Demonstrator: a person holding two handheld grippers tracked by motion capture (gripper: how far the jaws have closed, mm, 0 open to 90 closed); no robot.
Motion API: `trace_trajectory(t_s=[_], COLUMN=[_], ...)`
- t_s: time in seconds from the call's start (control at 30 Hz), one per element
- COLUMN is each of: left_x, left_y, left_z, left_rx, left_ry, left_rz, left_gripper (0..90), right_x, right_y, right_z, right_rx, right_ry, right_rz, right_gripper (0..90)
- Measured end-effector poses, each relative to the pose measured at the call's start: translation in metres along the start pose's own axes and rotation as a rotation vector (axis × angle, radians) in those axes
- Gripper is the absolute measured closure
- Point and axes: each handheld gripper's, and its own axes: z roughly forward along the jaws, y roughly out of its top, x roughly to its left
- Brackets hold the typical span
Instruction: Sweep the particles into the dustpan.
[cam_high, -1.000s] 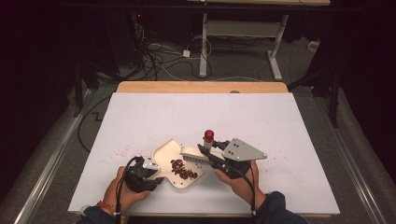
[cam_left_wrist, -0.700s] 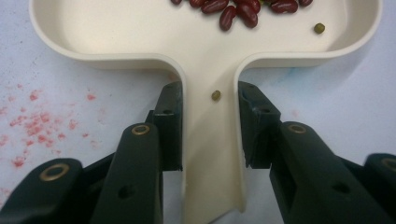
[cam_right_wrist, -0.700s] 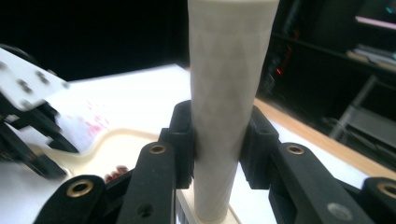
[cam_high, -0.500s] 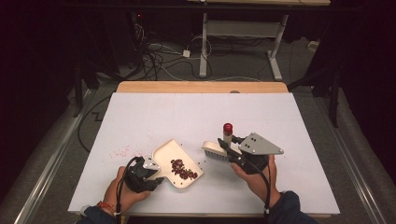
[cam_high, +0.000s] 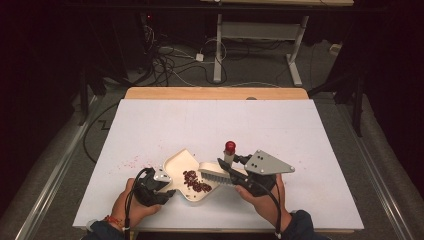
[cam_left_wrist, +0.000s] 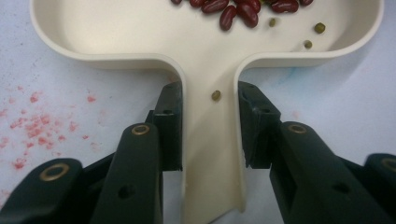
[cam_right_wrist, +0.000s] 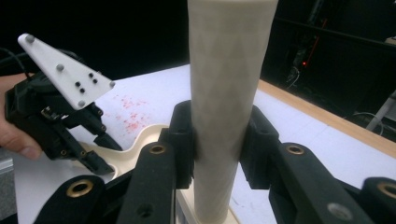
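The left gripper (cam_left_wrist: 210, 126) keeps its jaws clamped on the handle of the cream plastic dustpan (cam_high: 187, 165), lying flat on the white table (cam_high: 300, 130) with dark red beans (cam_high: 196, 181) inside. The right gripper (cam_right_wrist: 217, 140), closed on the upright cream handle of the red-capped brush (cam_high: 220, 172), has brought the bristles from beside the pan back to its right edge.

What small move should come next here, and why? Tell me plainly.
Probably a short brush stroke toward the pan. The left gripper is shut on the dustpan handle, holding it flat on the table. The right gripper grips the brush, whose bristles sit at the dustpan's edge, beside the red beans already inside. Sweeping inward would keep them from spilling.
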Motion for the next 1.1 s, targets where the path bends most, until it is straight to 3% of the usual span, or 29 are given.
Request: trace_trajectory(t_s=[0.4,0.5,0.6,0.8,1.1], left_x=[0.000,0.000,0.001,0.009,0.016], left_y=[0.000,0.000,0.000,-0.007,-0.010], left_z=[0.000,0.000,-0.001,-0.012,-0.013], left_rx=[0.000,0.001,0.005,-0.015,-0.013], left_ry=[-0.002,-0.003,-0.002,0.001,-0.007], left_rz=[0.001,0.001,-0.003,-0.055,-0.071], left_gripper=[63.7,63.7,63.7,63.7,63.7], right_x=[-0.022,-0.026,-0.030,-0.037,-0.040], right_y=[-0.001,-0.003,-0.007,-0.006,0.001], right_z=[-0.005,-0.004,-0.001,0.019,0.060], right_rx=[0.034,0.022,-0.029,-0.058,-0.062], right_ry=[-0.076,-0.097,-0.104,-0.123,-0.126], right_rz=[-0.021,-0.027,-0.037,-0.052,-0.058], right_gripper=[69.8,69.8,69.9,69.9,69.9])
